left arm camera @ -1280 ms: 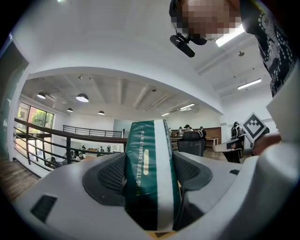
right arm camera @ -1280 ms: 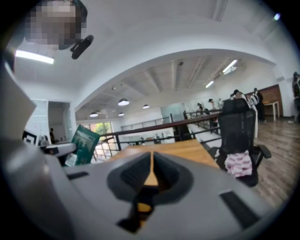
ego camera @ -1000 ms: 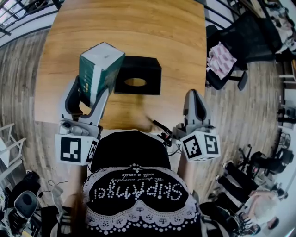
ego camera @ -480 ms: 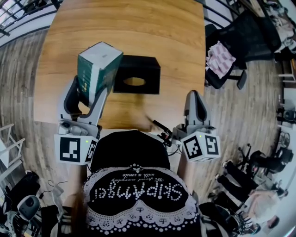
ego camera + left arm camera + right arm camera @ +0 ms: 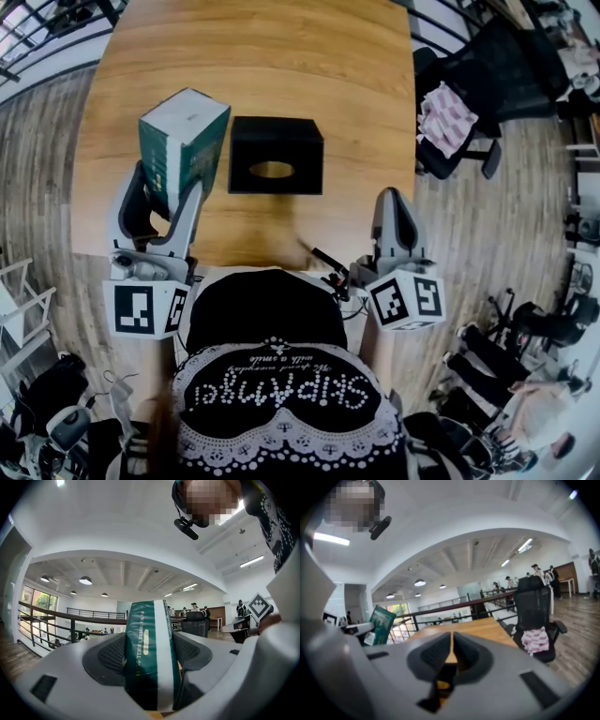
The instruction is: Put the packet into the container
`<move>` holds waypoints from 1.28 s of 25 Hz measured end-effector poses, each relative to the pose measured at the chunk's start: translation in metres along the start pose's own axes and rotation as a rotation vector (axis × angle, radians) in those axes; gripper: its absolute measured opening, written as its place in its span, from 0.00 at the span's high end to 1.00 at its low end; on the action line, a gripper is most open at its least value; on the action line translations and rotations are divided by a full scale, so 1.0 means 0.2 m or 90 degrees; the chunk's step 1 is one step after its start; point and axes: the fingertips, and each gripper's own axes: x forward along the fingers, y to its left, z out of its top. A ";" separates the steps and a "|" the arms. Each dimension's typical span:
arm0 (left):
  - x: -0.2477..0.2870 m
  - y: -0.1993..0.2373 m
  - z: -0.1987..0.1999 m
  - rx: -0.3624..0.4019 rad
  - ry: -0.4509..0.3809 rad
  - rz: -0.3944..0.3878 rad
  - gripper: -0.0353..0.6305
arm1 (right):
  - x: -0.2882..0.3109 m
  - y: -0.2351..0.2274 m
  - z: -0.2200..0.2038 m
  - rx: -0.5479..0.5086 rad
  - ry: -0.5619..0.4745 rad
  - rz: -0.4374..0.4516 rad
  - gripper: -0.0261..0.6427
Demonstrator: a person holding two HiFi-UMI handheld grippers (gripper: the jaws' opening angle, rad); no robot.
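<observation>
A broad wooden table (image 5: 281,56) fills the upper half of the head view, with plank flooring round it. Below the table's near edge, the person's black top (image 5: 272,375) with white lettering and lace trim takes up the bottom of the view. A black office chair (image 5: 497,66) stands at the table's right edge. On the tabletop, about midway across and towards the near side, sits the black box-shaped container (image 5: 277,155), its oval opening (image 5: 272,170) facing up. Just to the container's left, and outside it, is the green packet (image 5: 178,145) with a white end face, standing on end. The left gripper (image 5: 161,192) is clamped on it. In the left gripper view, both ribbed pads press against the sides of the packet (image 5: 150,658), whose narrow green face carries a white stripe and gold lettering. The right gripper (image 5: 396,211) hangs over the table's near right edge, well apart from the container. In the right gripper view its jaws are pressed together with nothing between them (image 5: 451,651), and the packet (image 5: 380,623) shows far off to the left. A pink-and-white striped cloth (image 5: 445,120) lies on the chair seat. Each gripper carries a marker cube (image 5: 145,309) near the person's body.
</observation>
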 end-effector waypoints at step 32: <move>0.39 -0.23 0.14 0.124 0.052 -0.235 0.44 | -0.04 -0.14 -0.12 0.047 0.013 -0.027 0.90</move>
